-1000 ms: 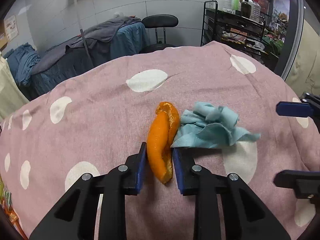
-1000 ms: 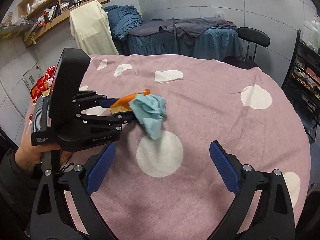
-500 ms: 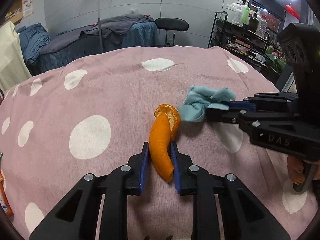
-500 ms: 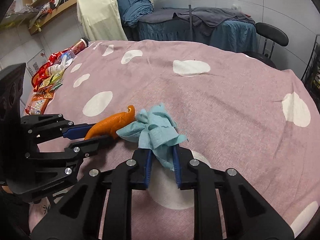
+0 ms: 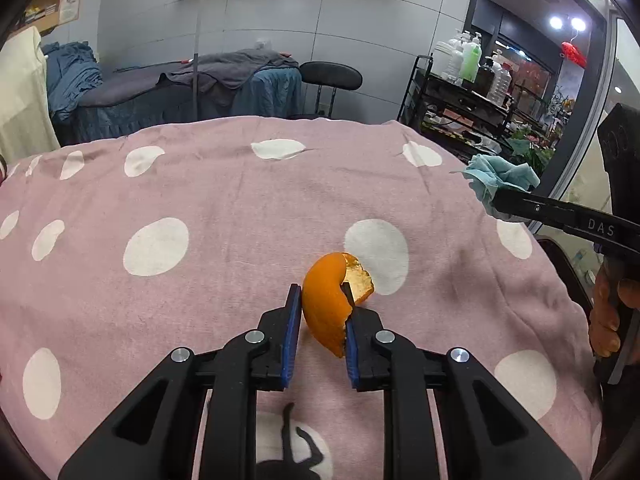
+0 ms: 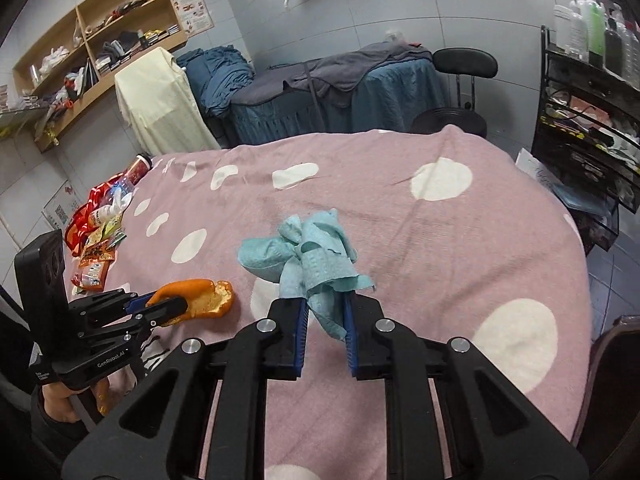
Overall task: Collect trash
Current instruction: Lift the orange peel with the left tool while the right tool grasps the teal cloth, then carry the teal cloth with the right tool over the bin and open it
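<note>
My left gripper (image 5: 319, 308) is shut on an orange peel (image 5: 326, 304) and holds it above the pink spotted tablecloth (image 5: 200, 192). My right gripper (image 6: 325, 312) is shut on a crumpled teal tissue (image 6: 310, 256) and holds it raised over the table. In the right wrist view the left gripper (image 6: 160, 304) shows at lower left with the orange peel (image 6: 204, 296) in it. In the left wrist view the right gripper (image 5: 498, 196) shows at the right edge with the tissue (image 5: 496, 178).
Snack wrappers and a bottle (image 6: 108, 216) lie at the table's far left edge. A black chair (image 6: 464, 64), a draped bed (image 6: 340, 84) and a metal rack of bottles (image 6: 588, 92) stand beyond the table. A dark chair back (image 6: 616, 360) is at the right.
Both grippers have lifted off the cloth with their loads and moved apart. The right gripper carried the tissue to the right, away from the peel.
</note>
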The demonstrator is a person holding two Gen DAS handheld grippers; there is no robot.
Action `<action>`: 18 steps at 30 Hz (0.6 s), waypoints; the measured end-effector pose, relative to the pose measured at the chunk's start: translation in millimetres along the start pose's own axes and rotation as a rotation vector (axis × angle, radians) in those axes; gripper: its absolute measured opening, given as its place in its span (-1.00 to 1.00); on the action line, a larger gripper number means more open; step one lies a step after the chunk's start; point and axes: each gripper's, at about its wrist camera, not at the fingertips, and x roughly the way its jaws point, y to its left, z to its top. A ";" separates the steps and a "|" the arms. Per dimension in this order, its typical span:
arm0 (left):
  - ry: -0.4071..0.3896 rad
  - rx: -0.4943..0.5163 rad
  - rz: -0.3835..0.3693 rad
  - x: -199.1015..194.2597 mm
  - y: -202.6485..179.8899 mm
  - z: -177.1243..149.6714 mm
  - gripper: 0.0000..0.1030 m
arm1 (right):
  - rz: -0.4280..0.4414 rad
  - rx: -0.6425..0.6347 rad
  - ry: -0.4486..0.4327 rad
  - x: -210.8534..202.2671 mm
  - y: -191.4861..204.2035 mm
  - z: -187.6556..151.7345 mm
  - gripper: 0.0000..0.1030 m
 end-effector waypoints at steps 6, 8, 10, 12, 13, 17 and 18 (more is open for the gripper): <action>-0.023 0.008 -0.056 -10.7 -27.8 -3.9 -0.66 | -0.047 0.012 -0.054 -44.8 -16.8 -20.4 -0.68; -0.032 0.014 -0.079 -14.1 -38.6 -4.0 -0.67 | -0.051 0.027 -0.067 -57.9 -24.6 -27.7 -0.68; -0.041 0.022 -0.091 -17.5 -49.2 -4.4 -0.67 | -0.062 0.045 -0.087 -73.0 -33.2 -35.8 -0.68; -0.049 0.033 -0.113 -20.9 -61.0 -4.8 -0.67 | -0.074 0.059 -0.103 -84.5 -39.5 -42.1 -0.68; -0.053 0.038 -0.120 -21.8 -66.1 -4.8 -0.67 | -0.082 0.067 -0.114 -91.7 -43.2 -45.6 -0.68; -0.070 0.055 -0.164 -24.3 -92.6 -5.2 -0.67 | -0.113 0.093 -0.147 -115.2 -55.4 -59.7 -0.68; -0.072 0.060 -0.174 -24.5 -97.8 -5.4 -0.67 | -0.122 0.105 -0.156 -122.1 -60.2 -64.4 -0.68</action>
